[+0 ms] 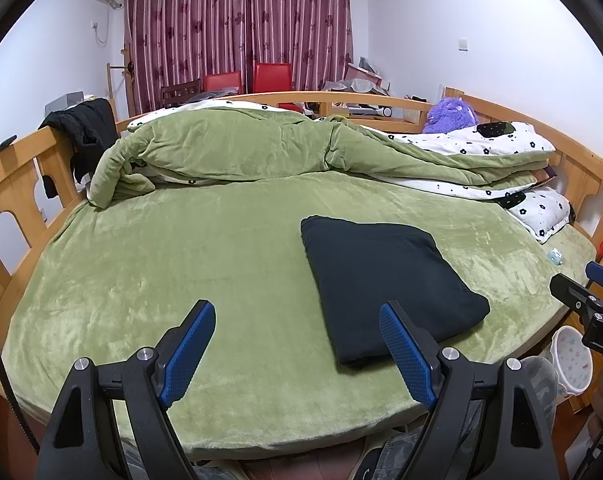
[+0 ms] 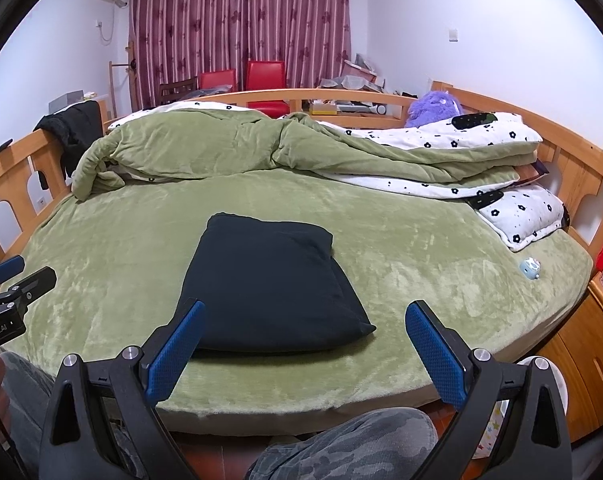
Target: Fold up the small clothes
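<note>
A black garment lies folded into a flat rectangle on the green bed sheet; it also shows in the right wrist view. My left gripper is open and empty, held above the bed's near edge, left of the garment's near corner. My right gripper is open and empty, held above the near edge just in front of the garment. Each gripper shows at the edge of the other's view, the right one and the left one.
A rumpled green quilt and flower-print pillows lie at the back and right of the bed. Wooden rails enclose it. A small pale blue toy sits on the sheet at right. My legs are below the edge.
</note>
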A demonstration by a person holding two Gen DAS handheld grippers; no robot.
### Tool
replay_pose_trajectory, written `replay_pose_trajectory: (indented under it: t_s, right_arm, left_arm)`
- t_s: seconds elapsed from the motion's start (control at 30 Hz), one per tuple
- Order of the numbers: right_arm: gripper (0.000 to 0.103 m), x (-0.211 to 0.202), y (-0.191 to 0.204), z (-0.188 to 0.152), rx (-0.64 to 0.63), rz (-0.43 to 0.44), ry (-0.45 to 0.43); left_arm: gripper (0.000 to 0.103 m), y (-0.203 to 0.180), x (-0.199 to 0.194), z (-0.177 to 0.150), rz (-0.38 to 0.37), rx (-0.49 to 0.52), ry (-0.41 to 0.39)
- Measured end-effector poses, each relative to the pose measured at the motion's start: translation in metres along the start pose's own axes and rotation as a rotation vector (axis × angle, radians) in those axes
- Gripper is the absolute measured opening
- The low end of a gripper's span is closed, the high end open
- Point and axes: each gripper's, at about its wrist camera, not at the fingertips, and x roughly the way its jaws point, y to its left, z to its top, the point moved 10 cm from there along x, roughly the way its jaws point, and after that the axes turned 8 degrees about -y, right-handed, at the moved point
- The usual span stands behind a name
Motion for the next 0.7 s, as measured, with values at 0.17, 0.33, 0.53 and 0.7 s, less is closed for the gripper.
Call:
replay_pose_trajectory:
  t_s: [0.17,0.33,0.53,0.7]
  right_arm:
    - [0.098,-0.0004,0.0014,0.0002,-0.001,0.003,0.001]
    - [0.098,-0.0011,0.0048,0.0023,-0.003,0.009,0.000]
    - [0.098,-0.0013,0.0093,0.0046,-0.005,0.016,-0.001]
    - [0.098,-0.0003,0.0096,0.0050,-0.001,0.023,0.000]
  left_arm:
    - [0.084,0.0007,0.0003,-0.0001,-0.002,0.001,0.000]
    - [0.084,0.0033,0.0000,0.0012,0.001,-0.004,-0.005]
    - [0.084,0.0064,-0.0008,0.0025,0.007,-0.010,-0.005]
    - [0.084,0.0091,-0.0003,0.0041,0.016,-0.011,-0.004]
